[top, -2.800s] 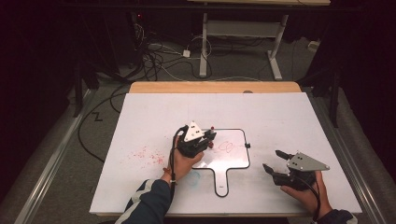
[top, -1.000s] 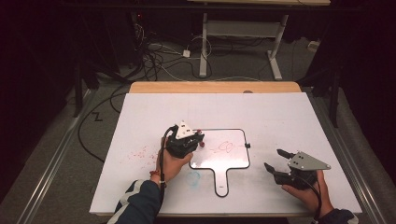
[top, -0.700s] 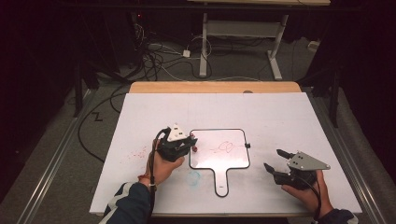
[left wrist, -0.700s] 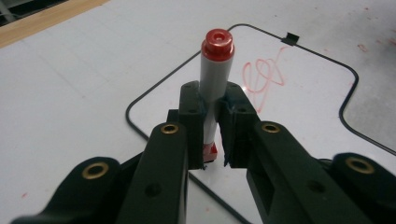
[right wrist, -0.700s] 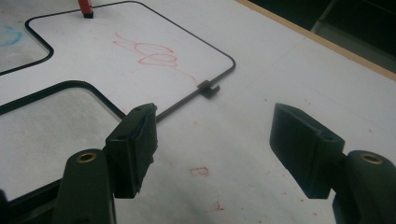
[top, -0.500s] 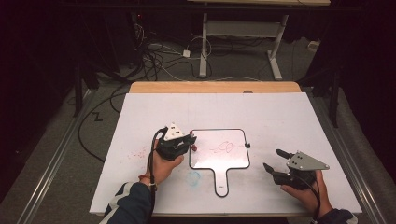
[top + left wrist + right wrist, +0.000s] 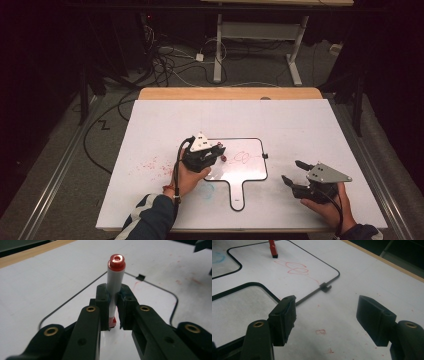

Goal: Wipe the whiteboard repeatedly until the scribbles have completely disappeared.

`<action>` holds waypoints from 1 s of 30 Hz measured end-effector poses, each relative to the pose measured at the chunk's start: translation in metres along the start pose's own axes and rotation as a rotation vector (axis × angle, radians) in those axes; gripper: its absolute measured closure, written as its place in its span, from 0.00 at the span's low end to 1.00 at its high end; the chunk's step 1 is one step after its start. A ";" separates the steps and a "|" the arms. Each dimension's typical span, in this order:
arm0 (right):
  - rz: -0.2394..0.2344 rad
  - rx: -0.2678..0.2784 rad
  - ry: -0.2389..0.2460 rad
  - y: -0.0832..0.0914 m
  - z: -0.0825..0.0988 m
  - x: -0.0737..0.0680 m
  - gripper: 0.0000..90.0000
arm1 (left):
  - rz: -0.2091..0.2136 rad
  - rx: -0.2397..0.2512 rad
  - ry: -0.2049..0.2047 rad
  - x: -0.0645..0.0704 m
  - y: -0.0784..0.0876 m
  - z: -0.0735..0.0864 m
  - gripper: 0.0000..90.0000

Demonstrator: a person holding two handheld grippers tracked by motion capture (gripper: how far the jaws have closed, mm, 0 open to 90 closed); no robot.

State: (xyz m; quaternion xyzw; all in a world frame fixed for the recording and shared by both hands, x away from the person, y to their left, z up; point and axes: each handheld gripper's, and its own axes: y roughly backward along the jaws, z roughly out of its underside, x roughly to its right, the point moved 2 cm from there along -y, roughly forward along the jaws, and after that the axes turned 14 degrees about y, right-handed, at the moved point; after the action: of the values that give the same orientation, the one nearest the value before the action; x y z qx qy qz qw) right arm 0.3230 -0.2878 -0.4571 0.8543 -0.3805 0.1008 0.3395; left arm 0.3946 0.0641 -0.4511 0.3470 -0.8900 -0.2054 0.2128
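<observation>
The left gripper [image 7: 212,152] clamps its fingers on the marker [image 7: 114,287], upright at centre frame over the board [image 7: 250,172]. The right gripper [image 7: 295,172], lower right, gapes empty, farther off.

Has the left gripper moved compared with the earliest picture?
Yes. The left gripper has shifted left, toward the left edge of the paddle-shaped whiteboard.

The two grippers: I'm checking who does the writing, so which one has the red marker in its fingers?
The left gripper: its fingers are shut on the red marker, over the small whiteboard. The right gripper is open and empty, off to the board's right.
</observation>
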 end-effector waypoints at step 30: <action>-0.005 -0.004 0.005 0.001 0.001 0.000 0.37 | 0.134 0.011 -0.025 0.029 -0.034 -0.006 0.88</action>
State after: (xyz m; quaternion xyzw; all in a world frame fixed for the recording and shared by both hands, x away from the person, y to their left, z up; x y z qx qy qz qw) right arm 0.3222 -0.2885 -0.4577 0.8543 -0.3779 0.1015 0.3423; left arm 0.3962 0.0192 -0.4569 0.2852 -0.9149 -0.1902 0.2130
